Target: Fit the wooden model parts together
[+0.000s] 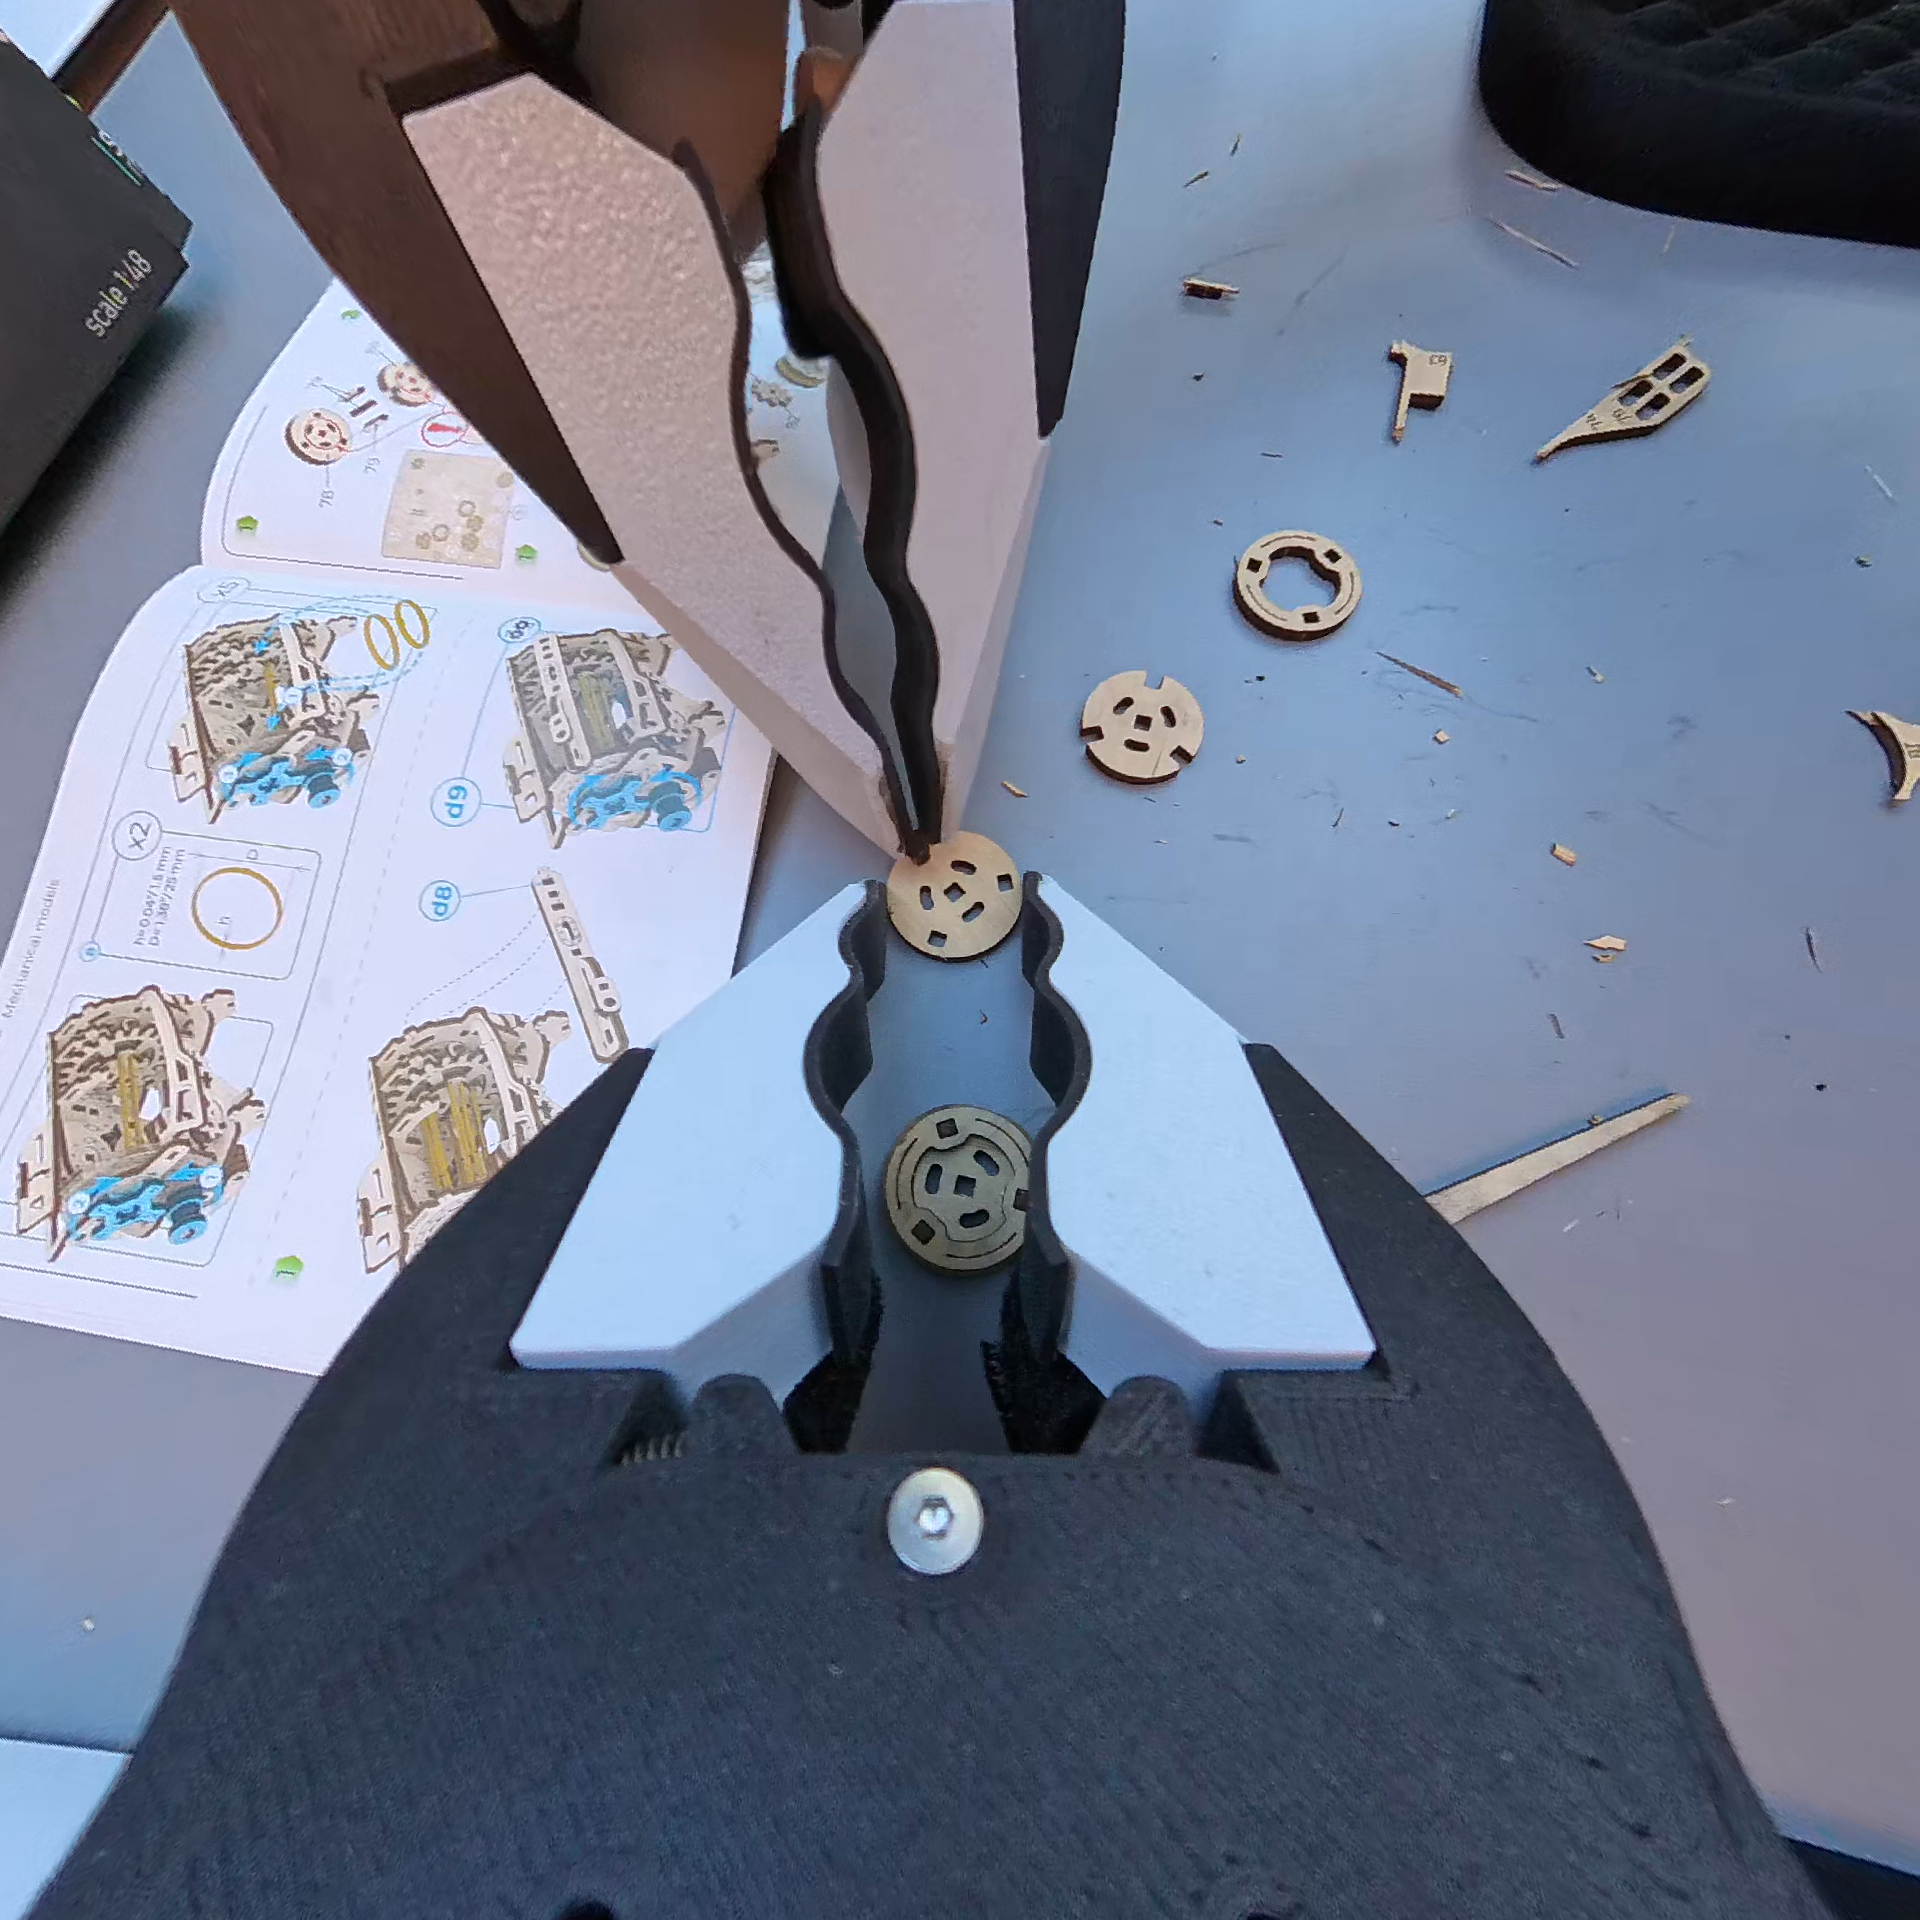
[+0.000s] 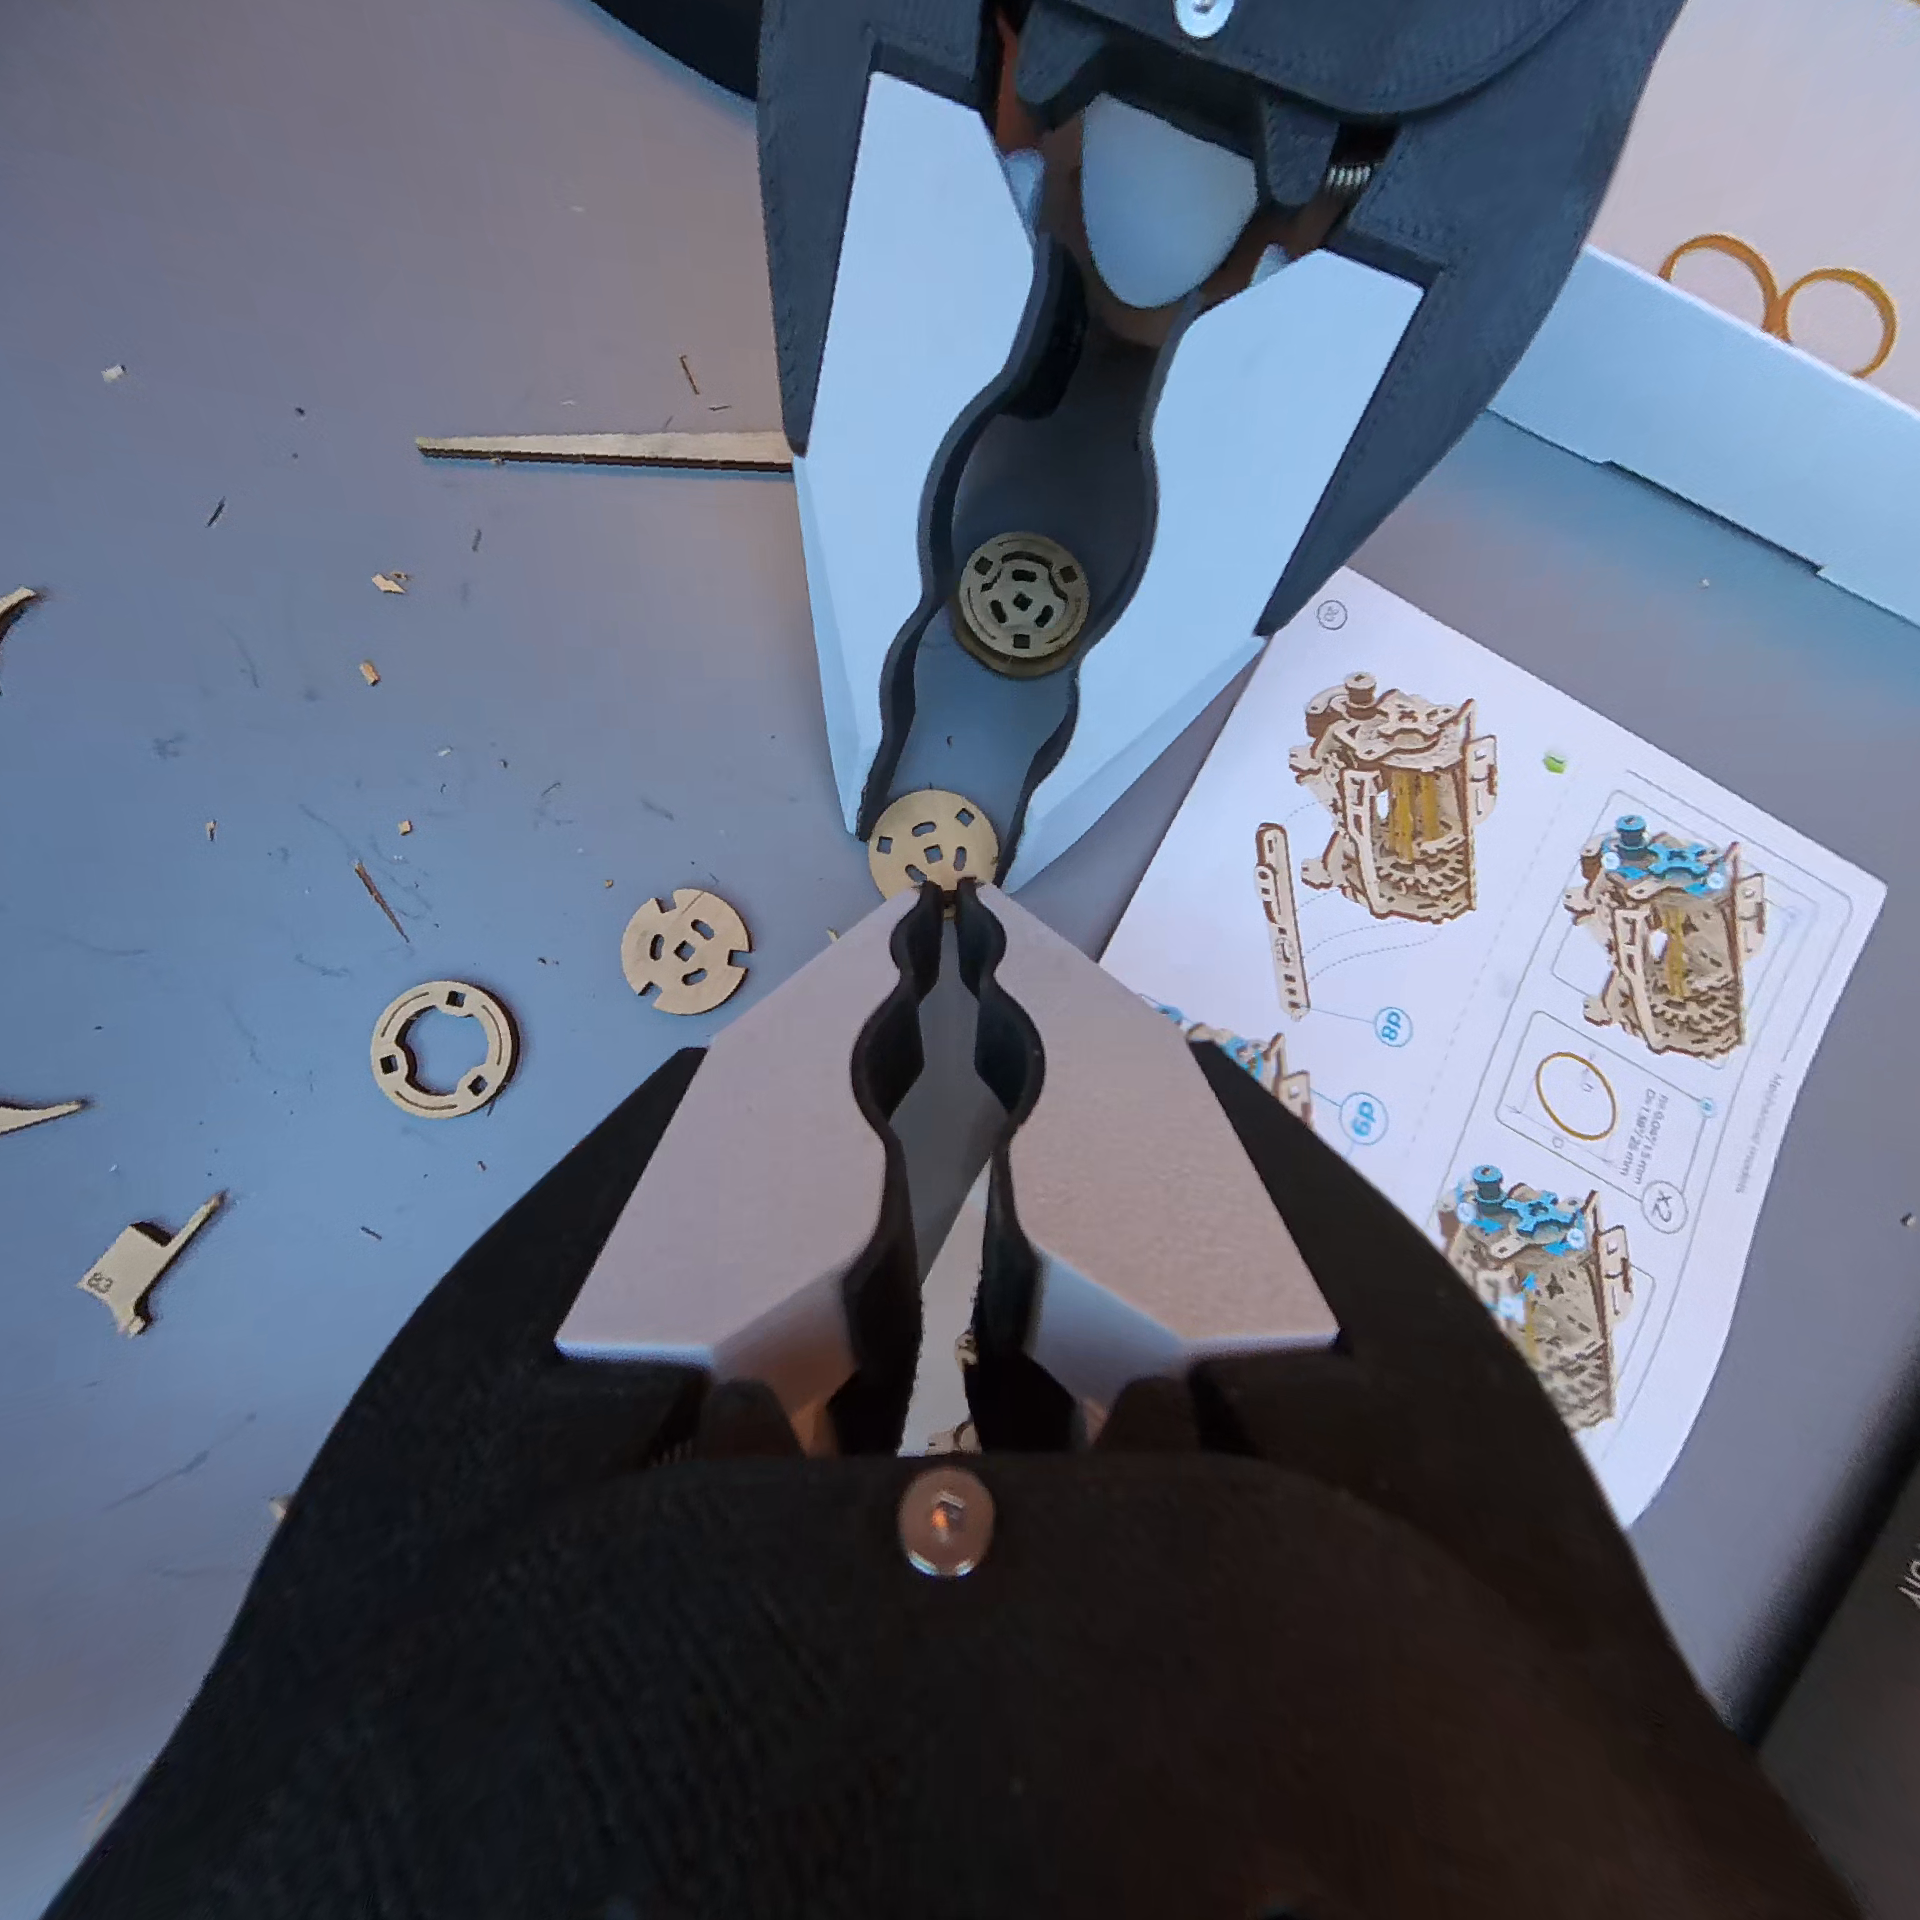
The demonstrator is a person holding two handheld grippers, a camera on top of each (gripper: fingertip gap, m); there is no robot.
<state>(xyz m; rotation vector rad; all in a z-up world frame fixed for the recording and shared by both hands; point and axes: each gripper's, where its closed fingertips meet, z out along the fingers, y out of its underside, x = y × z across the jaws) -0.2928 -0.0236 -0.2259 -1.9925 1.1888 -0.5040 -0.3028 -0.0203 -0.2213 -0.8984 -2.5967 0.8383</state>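
I'm looking down the left gripper (image 1: 951, 899), and its jaws are standing apart with nothing clamped. Between the fingers, back toward the body, a darker engraved disc (image 1: 958, 1188) is lying flat on the grey table (image 1: 1455, 935), seemingly touching the right pad. Out at the tips, a pale slotted disc (image 1: 953, 895) is sitting in the gap, close to both tips; I cannot tell whether they are touching it.

From the opposite side the right gripper (image 2: 940, 894) is reaching in, its jaws nearly together and pinching the near rim of that pale disc, by a thin sliver of its edge only.

I'm judging these parts to be thin laser-cut plywood: very light, stiff in the flat, but brittle across the webs between the slots, and smooth enough to skate on the table. I'm thinking the safest hold is across the solid rim, edge to edge, never over the cutouts, and with a gentle squeeze. The present rim pinch looks shallow, so the disc could pivot or slip.

Further out I'm counting two more round parts: a notched disc (image 1: 1141, 725) and an open ring (image 1: 1298, 584), which makes four round pieces in all. Beyond them are lying a small flag-shaped piece (image 1: 1418, 387), a pointed windowed piece (image 1: 1631, 400), a curved offcut (image 1: 1896, 750) at the edge, one long tapered strip (image 1: 1558, 1155), and scattered splinters. One instruction booklet (image 1: 312, 883) is lying open on the left, with a dark box (image 1: 73, 270) beyond it.
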